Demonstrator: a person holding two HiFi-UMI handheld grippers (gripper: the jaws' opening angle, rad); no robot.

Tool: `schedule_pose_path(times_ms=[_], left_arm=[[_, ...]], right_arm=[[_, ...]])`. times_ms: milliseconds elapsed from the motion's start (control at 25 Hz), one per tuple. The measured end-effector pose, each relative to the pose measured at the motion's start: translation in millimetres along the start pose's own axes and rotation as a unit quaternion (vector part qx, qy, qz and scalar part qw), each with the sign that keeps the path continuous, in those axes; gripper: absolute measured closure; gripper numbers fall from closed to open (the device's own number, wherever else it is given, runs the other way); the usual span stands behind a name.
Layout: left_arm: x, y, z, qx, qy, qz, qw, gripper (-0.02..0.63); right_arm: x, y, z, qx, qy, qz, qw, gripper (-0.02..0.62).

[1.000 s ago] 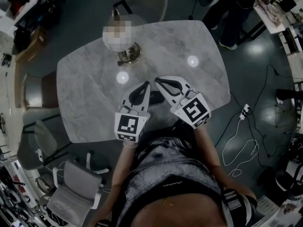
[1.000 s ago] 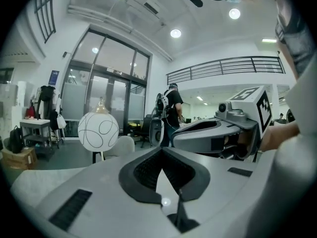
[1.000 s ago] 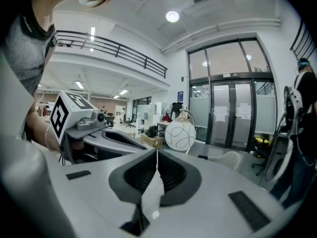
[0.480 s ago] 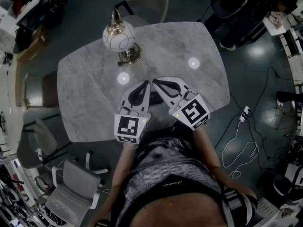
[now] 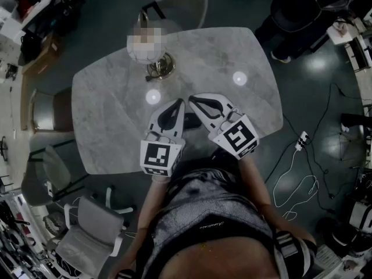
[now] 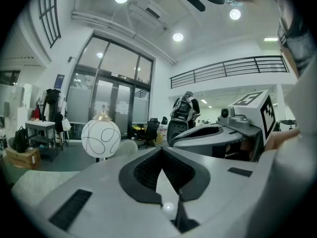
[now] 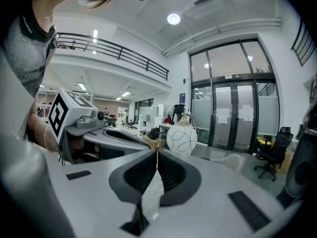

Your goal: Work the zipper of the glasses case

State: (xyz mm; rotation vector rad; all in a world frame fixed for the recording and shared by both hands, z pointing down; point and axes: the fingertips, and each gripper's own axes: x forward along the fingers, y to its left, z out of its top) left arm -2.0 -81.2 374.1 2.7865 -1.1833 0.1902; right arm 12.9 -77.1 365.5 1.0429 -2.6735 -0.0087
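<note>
The ribbed black pads of the left gripper [image 6: 161,148] are seen pressed together at their tips, and nothing is caught between them. The right gripper [image 7: 156,150] is likewise closed tip to tip and is empty.

In the head view the two grippers are held side by side, nearly level, over the near edge of the pale grey marble table [image 5: 110,115]. Their tips are brought close together and pointed away from the person.

A small dark shape, taken to be the dark glasses case [image 5: 191,120], is glimpsed on the tabletop in the gap between the two gripper bodies, behind the closed tips. It is mostly covered. Its zipper cannot be made out, and whether either gripper body touches it cannot be told.

Farther along the table a white globe lamp on a brass base [image 5: 158,65] is stood well clear of the jaws. Two round light reflections [image 5: 152,96] are seen on the marble. A pale shell chair [image 5: 186,2] is drawn up at the far side.
</note>
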Motion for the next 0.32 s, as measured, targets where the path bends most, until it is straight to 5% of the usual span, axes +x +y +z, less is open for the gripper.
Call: schedule_pose_path(times_ms=[320], left_arm=[[-0.9,-3.5,1.1,0.001,0.002,0.000,1.0000,0.600]], right_arm=[[-2.7,0.9,0.4,0.002,0.000,0.003,1.000,0.534]])
